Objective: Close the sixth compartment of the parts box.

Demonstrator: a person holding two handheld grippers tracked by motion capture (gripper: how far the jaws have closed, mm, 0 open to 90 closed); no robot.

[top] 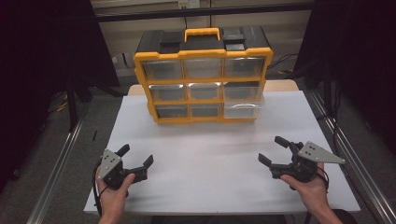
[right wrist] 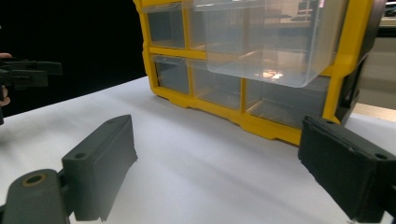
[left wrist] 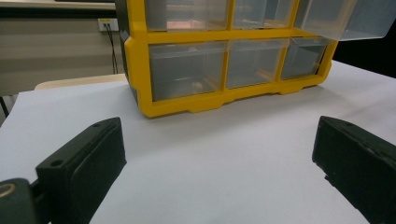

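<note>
Both tongs are held apart and empty above the near part of the white counter [top: 205, 154]: the left tongs [top: 138, 157] at the near left, the right tongs [top: 271, 150] at the near right. No grip has been taken yet; an approach seems to be in hand. The next move is judged to call for a reach forward to the half-open drawer [top: 243, 108]. It is clear plastic, drawn out at the lower right of the yellow-framed drawer cabinet [top: 203, 81] standing at the counter's far middle.
</note>
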